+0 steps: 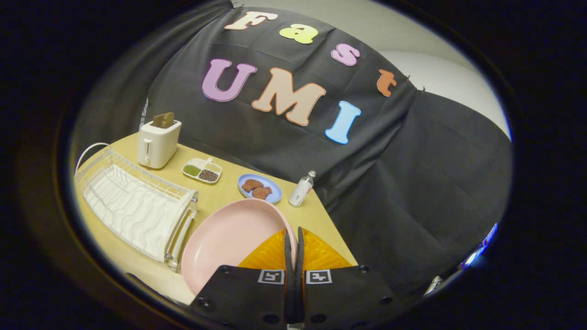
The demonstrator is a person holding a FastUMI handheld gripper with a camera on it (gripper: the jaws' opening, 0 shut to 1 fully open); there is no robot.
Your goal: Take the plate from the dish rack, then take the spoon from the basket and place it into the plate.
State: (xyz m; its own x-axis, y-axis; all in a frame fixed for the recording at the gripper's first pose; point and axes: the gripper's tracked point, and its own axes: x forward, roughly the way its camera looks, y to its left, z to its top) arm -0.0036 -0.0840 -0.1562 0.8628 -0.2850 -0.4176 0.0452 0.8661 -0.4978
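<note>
My gripper (294, 238) is shut on the rim of a large pink plate (229, 238), both black fingers (288, 250) pressed together on its right edge. The plate hangs tilted above the yellow table (224, 195), between the dish rack and the basket. The white wire dish rack (135, 204) stands to the left of the plate with nothing in it. An orange basket (316, 254) lies just under and beyond the fingers, partly hidden by them and by the plate. I cannot make out a spoon in it.
A white toaster (158, 142) with bread in its slot stands at the back left. Beside it are a divided dish of grains (202, 170), a blue plate with brown pieces (259, 188) and a small clear bottle (301, 189) near the table's right edge.
</note>
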